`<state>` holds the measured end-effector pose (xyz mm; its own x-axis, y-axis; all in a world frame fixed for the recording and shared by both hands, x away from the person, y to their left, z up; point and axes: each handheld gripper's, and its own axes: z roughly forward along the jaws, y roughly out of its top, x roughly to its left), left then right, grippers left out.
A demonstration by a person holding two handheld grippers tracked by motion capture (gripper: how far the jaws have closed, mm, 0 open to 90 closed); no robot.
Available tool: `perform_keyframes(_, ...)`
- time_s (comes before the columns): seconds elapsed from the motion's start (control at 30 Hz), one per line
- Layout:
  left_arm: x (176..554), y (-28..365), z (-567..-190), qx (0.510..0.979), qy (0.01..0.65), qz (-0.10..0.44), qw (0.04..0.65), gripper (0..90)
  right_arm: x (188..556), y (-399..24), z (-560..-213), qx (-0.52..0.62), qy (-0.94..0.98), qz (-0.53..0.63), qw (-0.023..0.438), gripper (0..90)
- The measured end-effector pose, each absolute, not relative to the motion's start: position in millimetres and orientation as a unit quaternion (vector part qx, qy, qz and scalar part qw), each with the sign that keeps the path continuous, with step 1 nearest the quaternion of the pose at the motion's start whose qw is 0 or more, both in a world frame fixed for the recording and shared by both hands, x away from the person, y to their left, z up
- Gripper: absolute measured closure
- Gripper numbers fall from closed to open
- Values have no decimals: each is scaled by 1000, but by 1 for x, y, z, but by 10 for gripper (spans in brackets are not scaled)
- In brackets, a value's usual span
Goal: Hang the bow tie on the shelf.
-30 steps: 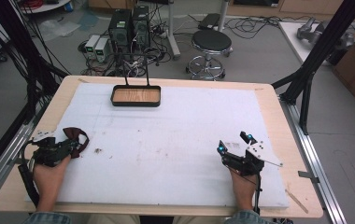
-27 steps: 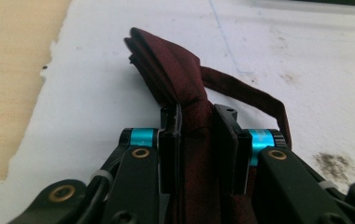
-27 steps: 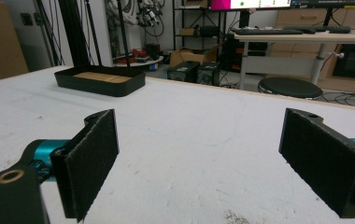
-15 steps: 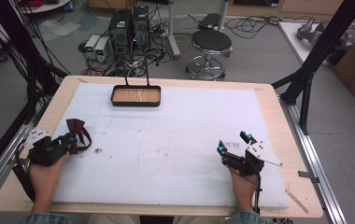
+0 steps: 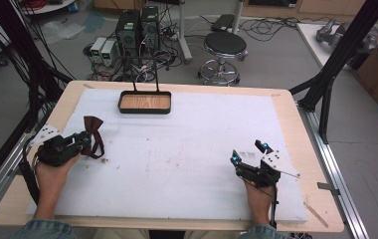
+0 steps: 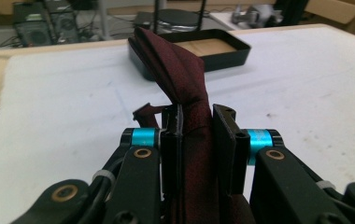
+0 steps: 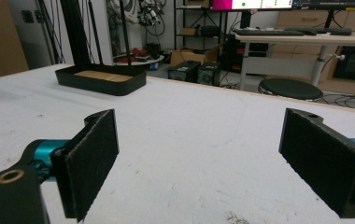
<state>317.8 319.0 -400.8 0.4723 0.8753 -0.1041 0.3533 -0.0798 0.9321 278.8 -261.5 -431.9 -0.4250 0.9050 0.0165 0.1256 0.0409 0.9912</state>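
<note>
Desk (image 5: 286, 107): light wood top, covered almost to its edges by a white mat (image 5: 187, 149) that carries faint scuffs and small dark specks. Black tray (image 5: 144, 102): shallow, rectangular, with a wood-coloured floor, standing on the mat at the far side of the desk, left of centre; two thin black rods rise from its far rim. Left gripper (image 5: 80, 142): held in the person's left hand (image 5: 52, 167), low over the mat nearer the person than the tray and to the tray's left; its fingers (image 6: 224, 140) stand narrow, clamped on a dark red bow tie (image 5: 93, 135). In the left gripper view the bow tie (image 6: 185, 84) is pinched between the two black pads, its folded cloth rising up and forward past the tips, with a short strap end showing beside the left pad; the tray (image 6: 222, 51) lies beyond it. In the high view one lobe of the tie stands above the fingers and a strip hangs down toward the mat. Right gripper (image 5: 249, 154): held in the person's right hand (image 5: 259, 199), well apart from the tray, toward the near right of the mat; its fingers (image 7: 94, 161) stand wide with nothing between them, only bare mat, and the tray (image 7: 101, 79) shows far off at upper left. Floor beyond the desk: a round black stool (image 5: 225, 45) and computer cases (image 5: 137, 27) with cables.
</note>
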Motion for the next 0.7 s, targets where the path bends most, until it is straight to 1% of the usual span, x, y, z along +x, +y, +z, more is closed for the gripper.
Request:
perform_keyframes(0.1,331,311,-389,706,420,251,512,735,279,-261,-432,406,634,559,348,110)
perform_keyframes(0.23,345,305,-376,711,400,244,525,734,279,-261,-432,406,634,559,349,110)
perform_keyframes(0.47,365,301,-362,703,390,237,546,735,279,-261,-432,406,634,558,349,110)
perform_keyframes(0.7,383,297,-353,698,387,240,553,735,279,-261,-432,406,635,557,350,110)
